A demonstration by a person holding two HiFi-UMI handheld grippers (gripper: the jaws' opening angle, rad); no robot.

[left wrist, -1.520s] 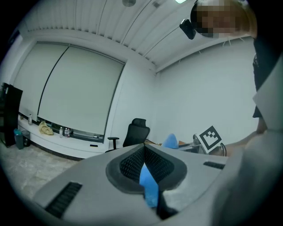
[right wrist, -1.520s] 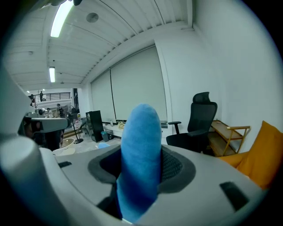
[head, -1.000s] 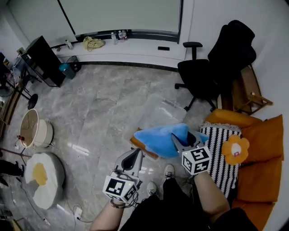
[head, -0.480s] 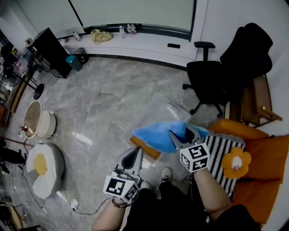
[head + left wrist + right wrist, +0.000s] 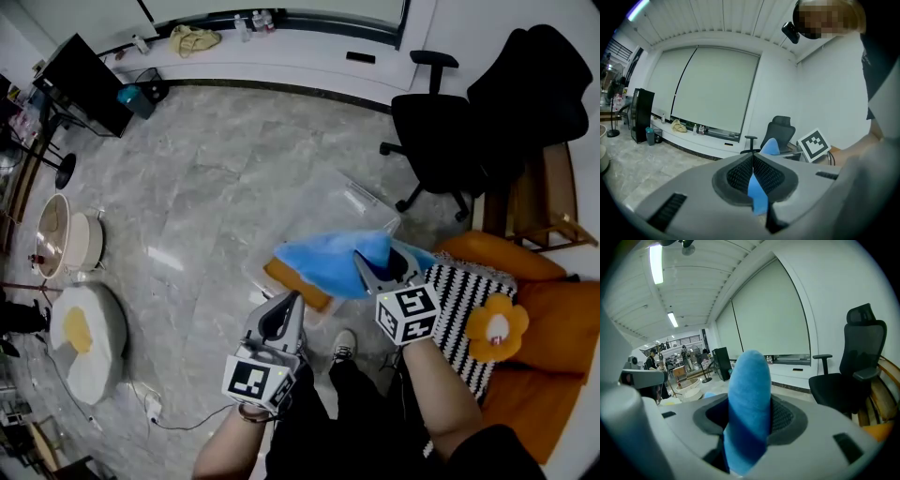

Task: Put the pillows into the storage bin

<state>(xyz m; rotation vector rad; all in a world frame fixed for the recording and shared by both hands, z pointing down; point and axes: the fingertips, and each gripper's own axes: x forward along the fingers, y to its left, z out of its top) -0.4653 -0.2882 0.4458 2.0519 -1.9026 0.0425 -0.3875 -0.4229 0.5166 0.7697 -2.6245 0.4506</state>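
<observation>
Left gripper (image 5: 289,305): jaws pressed together, gripping no pillow. A thin blue sliver shows at the seam in its own view; can't tell what it is. It hangs low over the floor (image 5: 206,216), just off the near edge of the bin (image 5: 323,202) and apart from the load. Likely kept free to steady or tuck the load once it is over the opening. The bin is clear plastic, standing open on the floor in front of the sofa (image 5: 553,342). An orange pillow (image 5: 292,284) is already inside, along the near edge. The blue pillow (image 5: 323,261) is held in the air above the bin's near-right part, covering much of the orange one. Its long axis runs across the picture, roughly level, and the free end points left, over the bin. Right gripper (image 5: 386,264): jaws half spread and pinching a thick fold at the pillow's right end. An end grip suits a soft load, letting the rest lead into the bin. Judged stage: carry nearly over, drop not yet made. A striped pillow (image 5: 464,314) and a flower pillow (image 5: 495,326) wait on the sofa's front edge.
</observation>
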